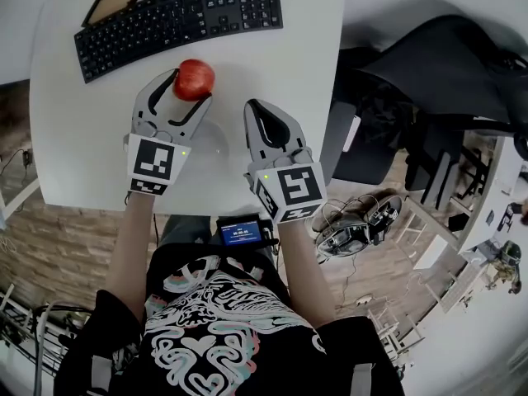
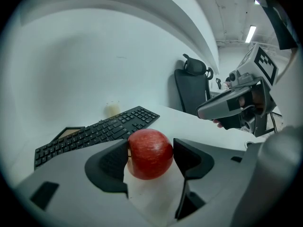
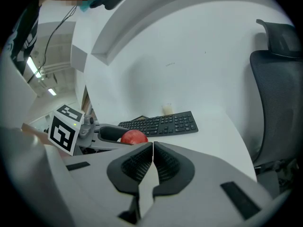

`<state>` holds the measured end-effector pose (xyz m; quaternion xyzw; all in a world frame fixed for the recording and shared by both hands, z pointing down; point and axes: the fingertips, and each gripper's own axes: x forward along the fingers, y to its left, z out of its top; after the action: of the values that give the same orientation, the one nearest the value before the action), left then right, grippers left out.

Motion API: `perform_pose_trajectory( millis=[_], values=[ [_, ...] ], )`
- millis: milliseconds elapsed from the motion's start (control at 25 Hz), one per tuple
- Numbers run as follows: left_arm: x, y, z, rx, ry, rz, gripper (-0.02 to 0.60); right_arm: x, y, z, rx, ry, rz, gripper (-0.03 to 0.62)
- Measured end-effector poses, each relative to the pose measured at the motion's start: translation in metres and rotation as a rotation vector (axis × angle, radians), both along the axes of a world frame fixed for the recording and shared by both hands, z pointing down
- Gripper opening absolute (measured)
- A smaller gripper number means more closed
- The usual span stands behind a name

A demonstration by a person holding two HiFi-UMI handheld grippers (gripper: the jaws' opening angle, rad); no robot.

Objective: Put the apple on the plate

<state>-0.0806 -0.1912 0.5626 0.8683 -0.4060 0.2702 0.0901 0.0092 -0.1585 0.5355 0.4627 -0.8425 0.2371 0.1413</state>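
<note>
While bracketed by the spread jaws of the left gripper (image 1: 190,87), sits unlifted on the desk (image 1: 82,139): apple (image 2: 150,154), pads just beside both flanks, no squeeze visible. Dead ahead of that gripper at the jaw tips, between plate (image 1: 218,145) and keyboard (image 1: 181,19). Round, so no long axis to line up. Plate on the near side, partly under the left jaws; judged a short pull back once closed. Right gripper (image 3: 152,148) pressed together, empty, beside the plate, farther from the apple. Faint plate outline only in head view; pad-to-apple gaps only in left gripper view.
</note>
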Motion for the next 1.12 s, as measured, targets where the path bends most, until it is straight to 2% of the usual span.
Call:
perform_pose_trajectory(
  millis=[360, 760, 1120],
  values=[
    [-0.007, 0.006, -0.019, 0.025, 0.004, -0.008, 0.307, -0.002, 0.011, -0.013, 0.022, 0.002, 0.0, 0.029],
    [-0.026, 0.017, -0.072, 0.093, 0.012, -0.033, 0.307, -0.011, 0.03, -0.059, 0.085, -0.004, 0.007, 0.029],
    [-0.024, 0.025, -0.103, 0.133, 0.023, -0.059, 0.307, -0.004, 0.044, -0.076, 0.11, -0.009, 0.016, 0.029]
  ],
)
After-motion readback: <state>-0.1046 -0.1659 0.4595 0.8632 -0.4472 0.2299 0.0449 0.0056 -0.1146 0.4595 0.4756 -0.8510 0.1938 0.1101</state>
